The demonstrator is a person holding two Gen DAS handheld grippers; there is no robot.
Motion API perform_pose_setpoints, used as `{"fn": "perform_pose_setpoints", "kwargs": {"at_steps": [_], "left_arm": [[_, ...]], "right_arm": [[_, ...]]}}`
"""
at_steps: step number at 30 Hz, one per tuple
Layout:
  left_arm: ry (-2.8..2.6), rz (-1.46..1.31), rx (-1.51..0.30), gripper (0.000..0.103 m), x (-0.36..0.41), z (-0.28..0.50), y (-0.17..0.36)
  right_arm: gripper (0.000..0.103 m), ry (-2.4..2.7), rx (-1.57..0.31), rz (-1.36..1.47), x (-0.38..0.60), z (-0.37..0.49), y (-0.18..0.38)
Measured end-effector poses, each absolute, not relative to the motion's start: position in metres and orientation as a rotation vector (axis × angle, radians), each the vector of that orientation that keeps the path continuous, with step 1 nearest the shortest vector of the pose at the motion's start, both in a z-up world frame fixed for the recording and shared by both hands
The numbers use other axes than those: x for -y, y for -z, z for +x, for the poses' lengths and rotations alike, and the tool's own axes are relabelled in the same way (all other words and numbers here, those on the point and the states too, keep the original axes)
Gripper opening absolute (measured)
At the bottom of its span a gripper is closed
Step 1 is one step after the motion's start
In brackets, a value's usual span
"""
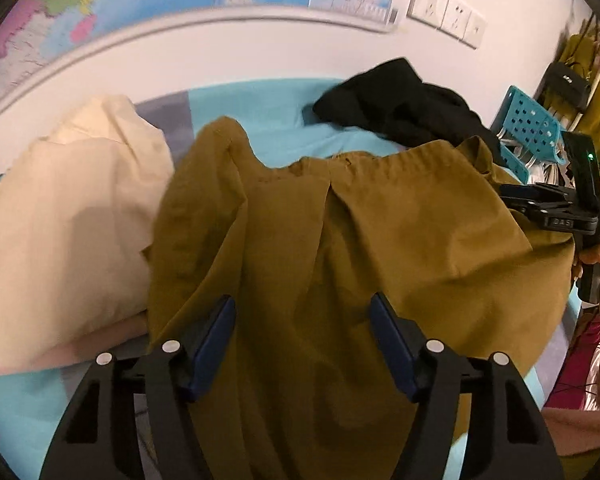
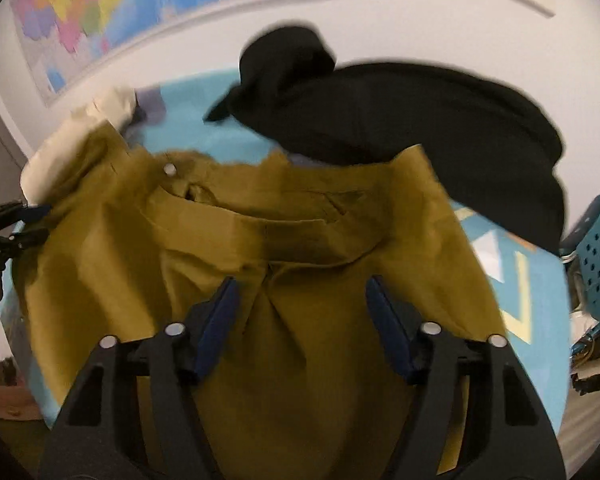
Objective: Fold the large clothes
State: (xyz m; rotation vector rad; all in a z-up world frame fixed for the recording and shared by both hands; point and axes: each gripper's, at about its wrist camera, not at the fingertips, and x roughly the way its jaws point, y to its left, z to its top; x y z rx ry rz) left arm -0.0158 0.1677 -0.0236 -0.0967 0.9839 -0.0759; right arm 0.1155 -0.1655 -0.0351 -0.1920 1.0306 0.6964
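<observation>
A mustard-brown shirt [image 1: 340, 232] lies spread on the turquoise bed sheet [image 1: 260, 112], collar toward the wall. It also shows in the right wrist view [image 2: 300, 248], with a pale button by the collar. My left gripper [image 1: 302, 308] is open, its blue pads hovering over the shirt's lower back. My right gripper [image 2: 298, 288] is open over the shirt just below the collar. The right gripper also appears at the shirt's right edge in the left wrist view [image 1: 516, 196].
A cream garment [image 1: 60, 220] lies left of the shirt. A black garment [image 1: 400, 104] lies behind it by the wall [image 2: 420, 128]. A turquoise perforated basket [image 1: 532, 124] stands at the right. Wall maps [image 1: 100, 0] hang above.
</observation>
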Motion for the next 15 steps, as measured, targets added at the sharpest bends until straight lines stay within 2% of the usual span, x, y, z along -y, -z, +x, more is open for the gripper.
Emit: {"fn": "perform_pose_setpoints", "kwargs": {"at_steps": [1, 2, 9, 13, 15], "left_arm": [[0.074, -0.099, -0.987, 0.067, -0.168, -0.013, 0.026], [0.076, -0.101, -0.988, 0.067, -0.169, -0.01, 0.027], [0.084, -0.131, -0.946, 0.067, -0.175, -0.004, 0.019], [0.06, -0.116, -0.95, 0.067, -0.176, 0.006, 0.023], [0.053, -0.124, -0.974, 0.067, -0.178, 0.014, 0.031]], "right_arm": [[0.038, -0.707, -1.037, -0.192, 0.164, 0.117, 0.036], [0.005, -0.723, -1.03, -0.201, 0.163, 0.119, 0.036], [0.002, -0.583, -0.767, -0.176, 0.191, 0.116, -0.027], [0.003, -0.544, -0.836, -0.173, 0.193, 0.14, -0.011], [0.009, -0.539, -0.957, -0.202, 0.185, 0.153, 0.018]]}}
